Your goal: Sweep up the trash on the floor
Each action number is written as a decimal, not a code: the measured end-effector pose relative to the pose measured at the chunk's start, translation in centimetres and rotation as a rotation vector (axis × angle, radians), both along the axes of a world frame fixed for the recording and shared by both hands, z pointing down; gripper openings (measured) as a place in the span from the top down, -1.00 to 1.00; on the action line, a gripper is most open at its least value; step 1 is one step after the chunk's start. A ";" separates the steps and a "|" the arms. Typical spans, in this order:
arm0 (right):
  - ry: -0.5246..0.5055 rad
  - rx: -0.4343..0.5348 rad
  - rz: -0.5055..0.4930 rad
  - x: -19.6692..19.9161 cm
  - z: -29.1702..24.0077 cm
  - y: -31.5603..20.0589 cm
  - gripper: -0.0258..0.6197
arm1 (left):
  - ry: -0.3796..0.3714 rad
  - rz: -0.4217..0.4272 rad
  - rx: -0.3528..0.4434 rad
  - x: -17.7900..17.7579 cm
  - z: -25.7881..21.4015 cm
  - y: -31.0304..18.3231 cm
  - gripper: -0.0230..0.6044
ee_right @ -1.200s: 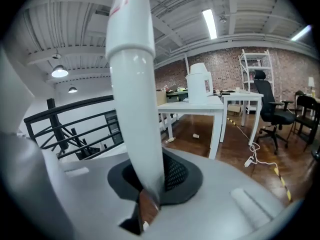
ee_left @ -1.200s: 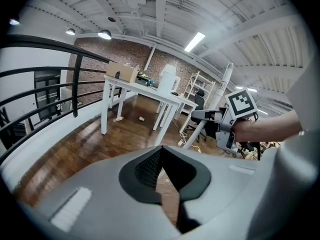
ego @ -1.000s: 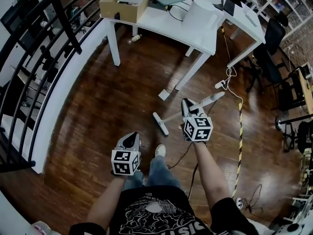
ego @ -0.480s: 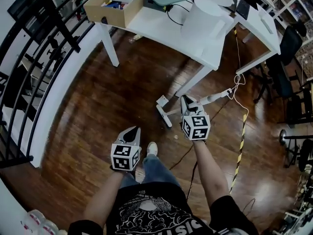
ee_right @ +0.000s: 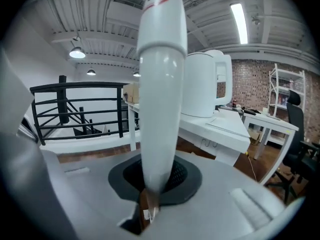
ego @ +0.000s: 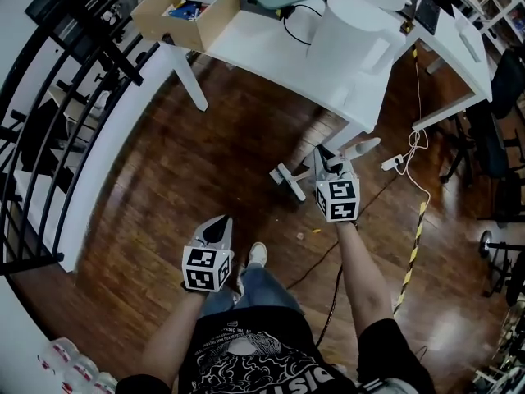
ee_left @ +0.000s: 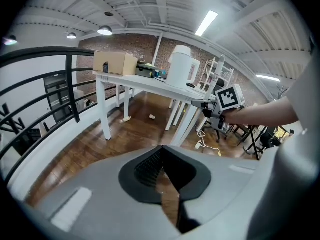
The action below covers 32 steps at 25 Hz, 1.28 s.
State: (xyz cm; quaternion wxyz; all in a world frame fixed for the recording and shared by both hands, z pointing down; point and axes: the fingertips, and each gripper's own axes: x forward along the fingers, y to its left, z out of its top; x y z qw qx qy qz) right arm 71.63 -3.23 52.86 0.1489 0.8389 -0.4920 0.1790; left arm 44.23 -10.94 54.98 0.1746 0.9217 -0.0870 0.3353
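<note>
Right gripper view: the jaws of the right gripper (ee_right: 150, 199) are closed on the white broom (ee_right: 160, 84). The left gripper (ee_left: 165, 184) is closed and empty. The sweeping seems to be only starting; next, the broom head (ego: 286, 178) must reach the trash. I count one broom, one speck (ego: 300, 236) near it, and one bottle (ee_left: 125, 119) and one cup (ee_left: 151, 116) by the table (ee_left: 150, 84)

broom (ego: 288, 178): white, slanted, head down on floor (ego: 189, 171) | trash (ego: 299, 235): small pale scrap, near broom head
</note>
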 end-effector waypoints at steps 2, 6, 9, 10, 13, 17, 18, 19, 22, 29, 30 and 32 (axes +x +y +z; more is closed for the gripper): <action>0.032 -0.009 -0.019 0.6 0.1 -0.5 0.90 | -0.011 -0.013 0.003 0.0 0.2 -0.3 0.91; 0.097 -0.023 -0.039 1.1 0.2 -1.0 0.90 | -0.038 -0.028 0.003 -0.2 0.8 -0.3 0.91; 0.096 -0.037 -0.062 -0.3 1.4 -1.3 0.90 | -0.053 -0.027 -0.005 -0.2 1.2 0.2 0.91; 0.072 -0.049 -0.074 -1.2 2.4 -1.4 0.90 | -0.056 -0.026 -0.008 -0.3 1.3 0.4 0.91; -0.027 -0.040 -0.083 -3.8 4.8 -1.4 0.86 | -0.060 -0.023 -0.016 -0.5 1.7 0.7 0.91; -0.107 0.002 -0.039 -5.7 5.6 -0.9 0.83 | -0.061 -0.033 -0.023 -0.9 2.0 0.6 0.91; -0.117 0.007 -0.038 -6.2 5.7 -0.7 0.83 | -0.058 -0.034 -0.026 -1.1 2.0 0.7 0.91; -0.122 0.010 -0.043 -6.7 5.7 -0.6 0.83 | -0.054 -0.035 -0.028 -1.3 2.0 0.8 0.91; -0.113 0.002 -0.064 -8.6 5.7 -0.9 0.83 | -0.047 -0.033 -0.036 -2.2 2.1 1.1 0.91; -0.094 -0.047 -0.210 -17.2 6.5 -2.6 0.82 | -0.054 -0.053 -0.055 -8.1 2.8 0.8 0.91; -0.089 -0.055 -0.228 -18.7 6.7 -2.8 0.82 | -0.054 -0.062 -0.057 -9.3 2.9 0.6 0.91; -0.076 -0.070 -0.256 -21.4 6.9 -3.4 0.82 | -0.058 -0.082 -0.060 -12.1 3.2 0.0 0.91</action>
